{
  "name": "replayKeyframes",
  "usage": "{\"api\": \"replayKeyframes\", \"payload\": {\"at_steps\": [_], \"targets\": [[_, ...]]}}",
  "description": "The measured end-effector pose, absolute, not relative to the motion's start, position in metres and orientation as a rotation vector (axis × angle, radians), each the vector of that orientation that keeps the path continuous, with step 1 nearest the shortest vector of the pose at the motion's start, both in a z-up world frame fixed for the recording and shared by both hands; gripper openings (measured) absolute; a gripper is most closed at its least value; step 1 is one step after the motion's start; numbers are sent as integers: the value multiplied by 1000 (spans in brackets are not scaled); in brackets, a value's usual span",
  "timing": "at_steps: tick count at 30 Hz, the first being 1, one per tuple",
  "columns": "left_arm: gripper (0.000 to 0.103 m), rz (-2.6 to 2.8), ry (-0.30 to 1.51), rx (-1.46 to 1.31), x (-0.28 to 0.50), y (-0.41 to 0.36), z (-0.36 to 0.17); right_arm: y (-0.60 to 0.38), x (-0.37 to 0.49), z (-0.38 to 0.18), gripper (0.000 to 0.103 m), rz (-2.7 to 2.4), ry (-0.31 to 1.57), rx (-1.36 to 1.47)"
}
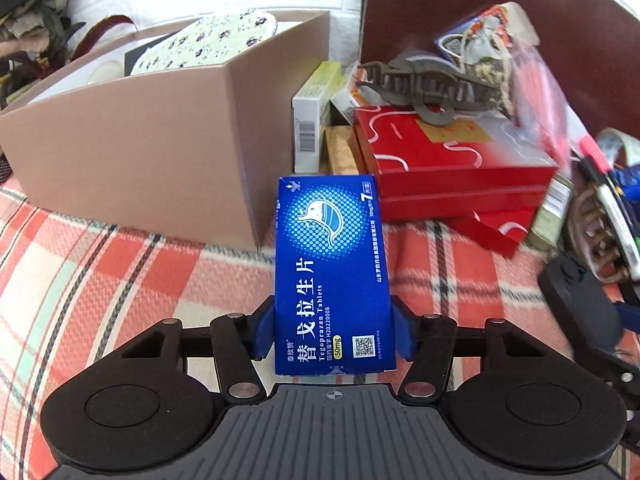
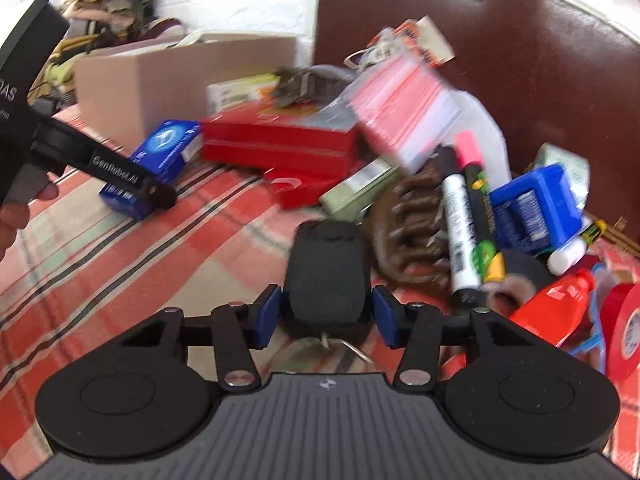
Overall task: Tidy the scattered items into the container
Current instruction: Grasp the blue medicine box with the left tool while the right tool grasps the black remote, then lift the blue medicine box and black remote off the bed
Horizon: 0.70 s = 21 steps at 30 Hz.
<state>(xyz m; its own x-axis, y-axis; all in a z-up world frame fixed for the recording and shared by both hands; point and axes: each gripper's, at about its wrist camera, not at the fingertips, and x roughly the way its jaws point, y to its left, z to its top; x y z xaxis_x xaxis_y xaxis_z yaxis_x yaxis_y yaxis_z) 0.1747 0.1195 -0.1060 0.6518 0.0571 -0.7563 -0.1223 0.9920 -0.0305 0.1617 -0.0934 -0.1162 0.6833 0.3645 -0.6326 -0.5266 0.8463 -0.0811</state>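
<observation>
Blue tablet box [image 1: 332,276] clamped in my left tongs [image 1: 333,332], black fob [image 2: 326,276] in right tongs [image 2: 326,316]; lift level, clear cardboard container [image 1: 132,140] rim

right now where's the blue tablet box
In the left wrist view the blue tablet box sits between the left gripper pads on the plaid cloth, beside the cardboard box.

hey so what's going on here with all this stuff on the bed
A person is tidying clutter off a plaid blanket with a handheld gripper in each hand. The left gripper is clamped on a blue tablet box that lies just in front of the tan cardboard container. The right gripper has its pads against a black case near the pile of red boxes, markers and hair clips. Neither item is in the container yet.
</observation>
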Motion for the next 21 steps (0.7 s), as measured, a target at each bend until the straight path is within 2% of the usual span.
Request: {"api": "replayKeyframes", "payload": {"at_steps": [7, 8, 9, 10, 11, 15, 21], "targets": [[59, 54, 856, -65, 136, 116, -98, -90, 139, -112, 56, 564, 662, -260], [60, 60, 856, -62, 137, 115, -98, -91, 140, -111, 60, 557, 660, -247], [63, 66, 856, -58, 137, 114, -99, -91, 141, -111, 68, 545, 661, -231], [65, 72, 856, -55, 138, 114, -99, -90, 143, -111, 69, 530, 663, -219], [70, 78, 856, -52, 139, 113, -100, -88, 144, -110, 69, 520, 663, -215], [75, 85, 852, -50, 148, 113, -100, -82, 150, -110, 69, 504, 663, -211], [74, 88, 871, -15, 160, 110, -110, -75, 167, -118, 66, 478, 726, -179]]}}
